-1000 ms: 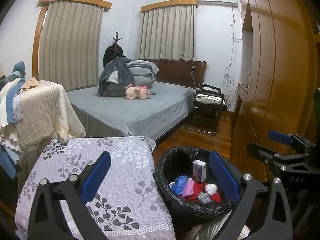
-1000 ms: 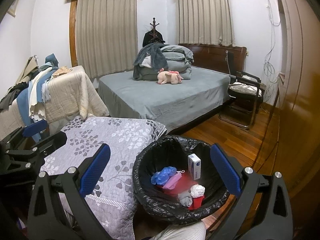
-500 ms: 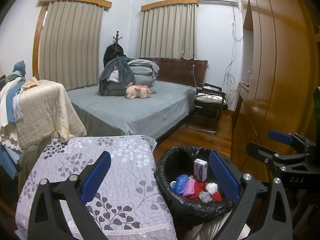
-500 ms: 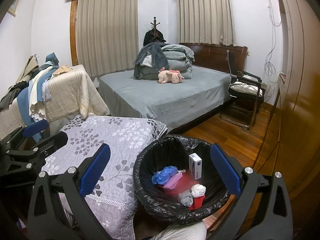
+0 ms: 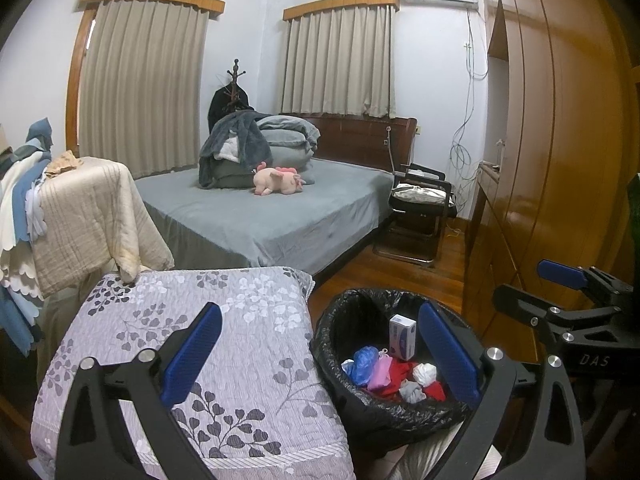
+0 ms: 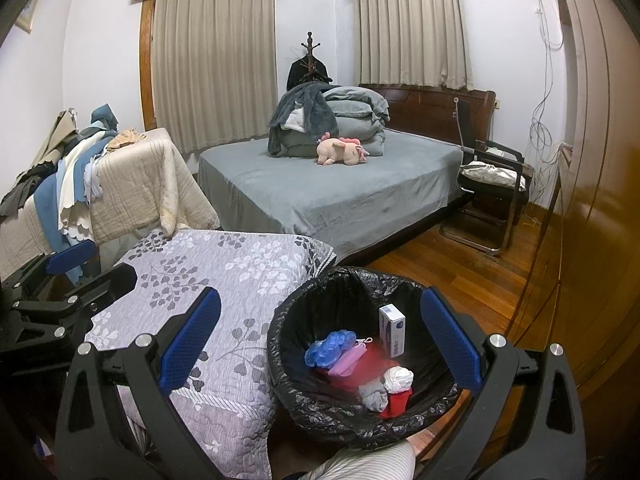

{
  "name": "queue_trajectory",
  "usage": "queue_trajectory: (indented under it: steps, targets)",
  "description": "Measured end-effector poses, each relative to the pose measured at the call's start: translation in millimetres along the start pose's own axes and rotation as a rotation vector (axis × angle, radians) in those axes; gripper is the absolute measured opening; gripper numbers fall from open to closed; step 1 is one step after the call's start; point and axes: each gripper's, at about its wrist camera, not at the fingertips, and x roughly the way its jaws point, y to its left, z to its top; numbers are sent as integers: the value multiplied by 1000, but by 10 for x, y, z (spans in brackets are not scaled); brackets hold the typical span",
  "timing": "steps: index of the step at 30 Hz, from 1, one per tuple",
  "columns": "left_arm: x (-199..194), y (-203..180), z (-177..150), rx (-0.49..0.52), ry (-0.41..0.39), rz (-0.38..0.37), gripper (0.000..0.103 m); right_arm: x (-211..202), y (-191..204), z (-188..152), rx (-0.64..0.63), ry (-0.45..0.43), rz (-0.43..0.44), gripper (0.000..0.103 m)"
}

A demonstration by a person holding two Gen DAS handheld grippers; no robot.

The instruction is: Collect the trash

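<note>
Jaws of both grippers wide apart and empty above the lined trash bin [image 5: 384, 412] of collected scraps.

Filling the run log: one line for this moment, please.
left tool: open, empty | right tool: open, empty | bin: holds trash | floral quilt: bare

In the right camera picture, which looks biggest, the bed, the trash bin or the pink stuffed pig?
1. bed
2. trash bin, though being much nearer the camera makes it look larger
3. stuffed pig, clearly smallest
</note>
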Motion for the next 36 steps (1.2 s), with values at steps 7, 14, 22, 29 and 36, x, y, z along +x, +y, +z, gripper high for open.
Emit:
queue_trajectory:
  steps: [7, 14, 22, 29, 36]
  targets:
    - [2, 1, 4, 0, 1, -1, 97, 1, 9, -2, 1, 4, 0, 97]
    - [1, -1, 3, 0, 2, 0, 97, 23, 18, -16, 0, 6, 1, 97]
    - [3, 12, -25, -3, 7, -3, 97, 31, 20, -31, 0, 8, 2, 97]
    - [10, 14, -47, -4, 10, -2, 97, 36, 14, -30, 2, 10, 3, 97]
    - [5, 16, -46, -3, 12, -2, 97, 37, 12, -21, 2, 11, 3, 97]
